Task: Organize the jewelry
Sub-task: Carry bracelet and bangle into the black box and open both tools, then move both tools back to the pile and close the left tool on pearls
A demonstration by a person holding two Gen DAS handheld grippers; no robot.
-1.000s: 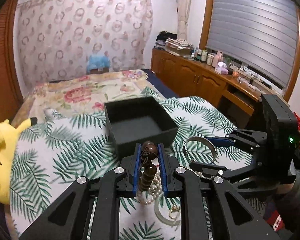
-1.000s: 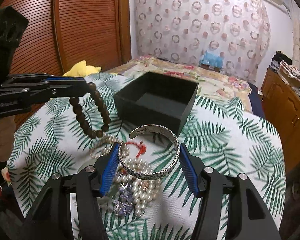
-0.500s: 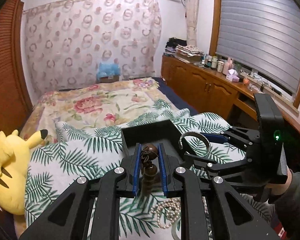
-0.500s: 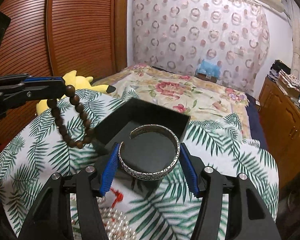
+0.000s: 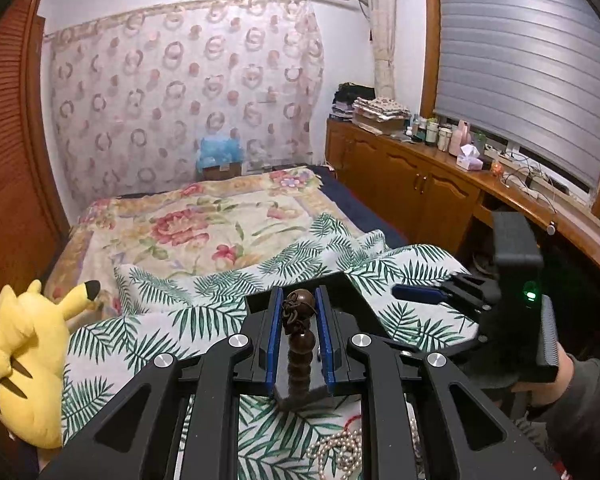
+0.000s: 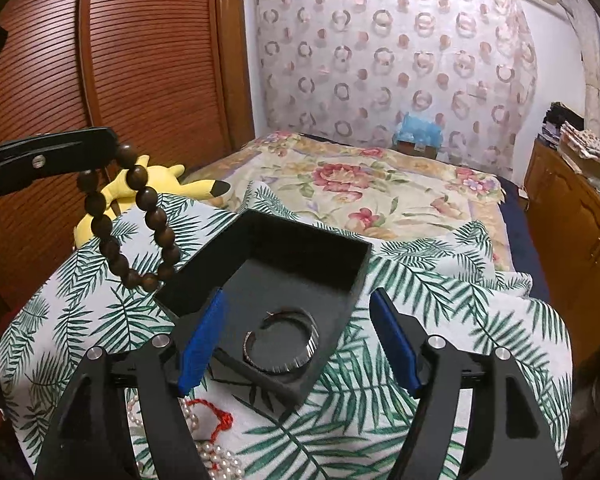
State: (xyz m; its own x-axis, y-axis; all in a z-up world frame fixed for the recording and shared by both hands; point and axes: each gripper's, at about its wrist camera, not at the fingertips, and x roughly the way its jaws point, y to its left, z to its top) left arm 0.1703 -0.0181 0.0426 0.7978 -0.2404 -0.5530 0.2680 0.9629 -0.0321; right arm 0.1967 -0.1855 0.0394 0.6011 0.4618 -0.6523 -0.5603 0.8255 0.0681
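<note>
In the left wrist view, the left hand-held gripper (image 5: 298,336) is pinching a brown wooden bead bracelet (image 5: 299,344) between its blue pads, with the knotted top bead sitting at the fingertips and the rest of the loop hanging down below them. Just under and behind the fingers, a black box (image 5: 256,304) is showing only part of its far rim, since the gripper is covering most of it. The box is resting on a palm-leaf cloth (image 5: 148,336) spread over the bed. A pearl strand (image 5: 340,450) and a bit of red cord (image 5: 354,420) are lying on the cloth nearer the camera. A yellow plush toy (image 5: 28,364) is leaning at the left edge. The right hand-held gripper (image 5: 428,312) is reaching in from the right, held by a person's hand (image 5: 548,380).

In the right wrist view, the right hand-held gripper (image 6: 300,336) is spreading its jaws, with nothing pressed between the blue pads. Below them, a silver cuff bangle (image 6: 281,345) is lying on the floor of the black box (image 6: 296,248), apart from both pads. The wooden bead bracelet (image 6: 134,216) is dangling from the left hand-held gripper (image 6: 112,150) at the upper left, hanging beside the box's left corner and above the cloth (image 6: 440,300). Pearls (image 6: 216,456) and red cord (image 6: 220,420) are lying on the cloth in front of the box.
</note>
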